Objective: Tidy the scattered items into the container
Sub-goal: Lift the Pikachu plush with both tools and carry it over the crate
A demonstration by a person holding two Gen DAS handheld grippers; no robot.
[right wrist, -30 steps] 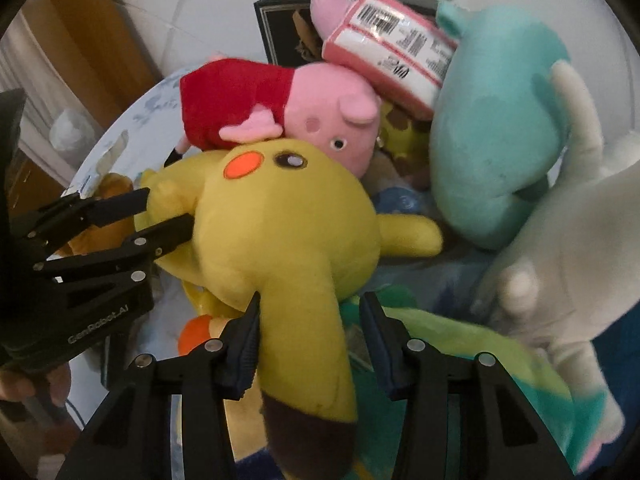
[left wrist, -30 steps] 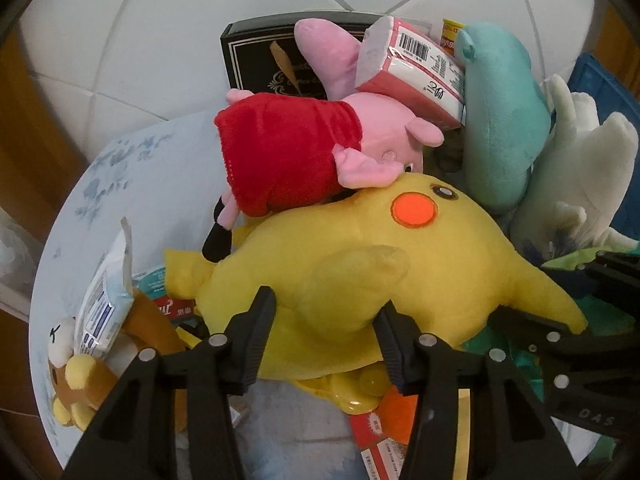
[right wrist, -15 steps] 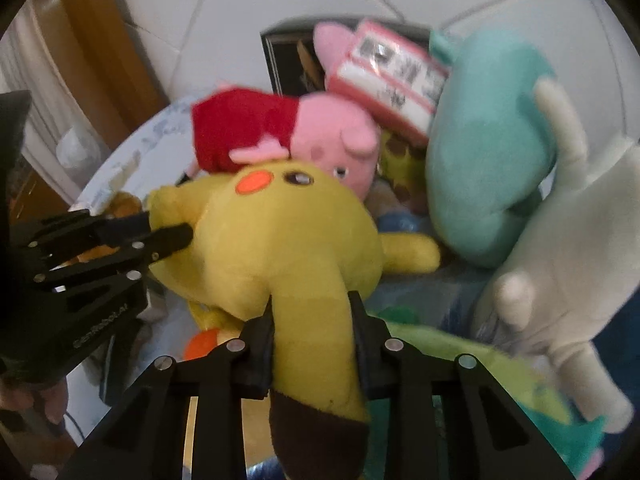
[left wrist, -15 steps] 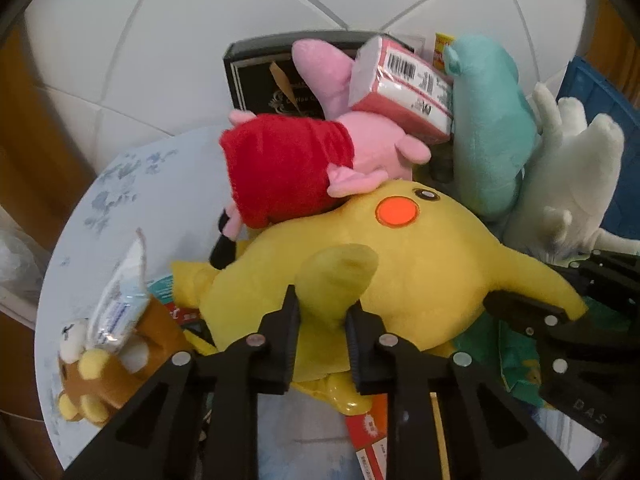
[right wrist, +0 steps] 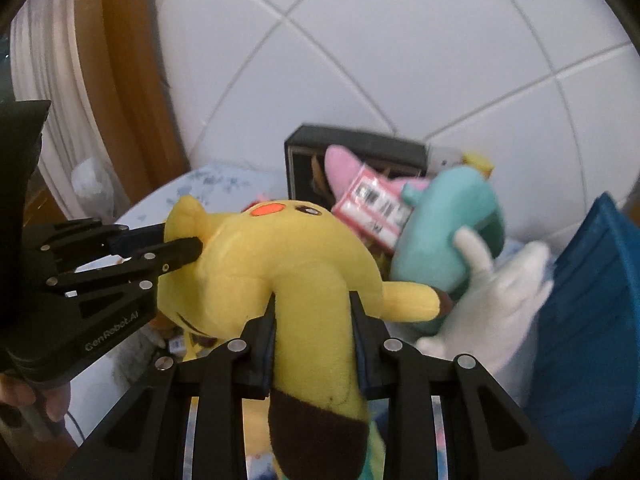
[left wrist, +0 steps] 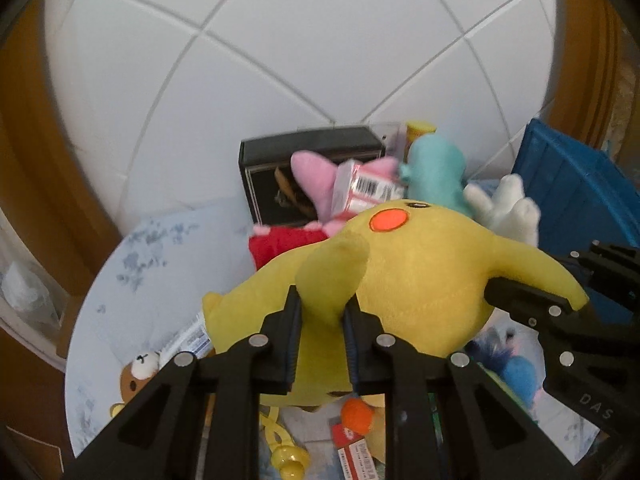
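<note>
Held aloft: a yellow plush (left wrist: 420,276) hangs between two hand-held tongs, clear of the heap on the round table (left wrist: 132,264).
Left gripper (left wrist: 322,316): clamped on a stubby limb of the yellow plush, pads pressing in from both sides.
Right gripper (right wrist: 314,322): closed tight around the plush's long brown-tipped ear, which bulges out past the jaws.
Container: a blue bin (right wrist: 600,320) stands at the right edge of the table; its inside is not visible, so what it already holds cannot be told.
Left to tidy: a teal plush (right wrist: 444,244), a white plush (right wrist: 504,300), a pink pig in a red dress (left wrist: 288,244), a pink barcoded packet (left wrist: 360,196), a black box (left wrist: 312,172), a small brown bear (left wrist: 134,376) and loose wrappers low in the left view.
Progress: early, by the look of it; most of the clutter sits outside the bin.
Next, likely: carry the yellow plush across to the blue bin and let go with both tongs together.
Risk: the soft toy could brush the teal and white plush on the way over.
</note>
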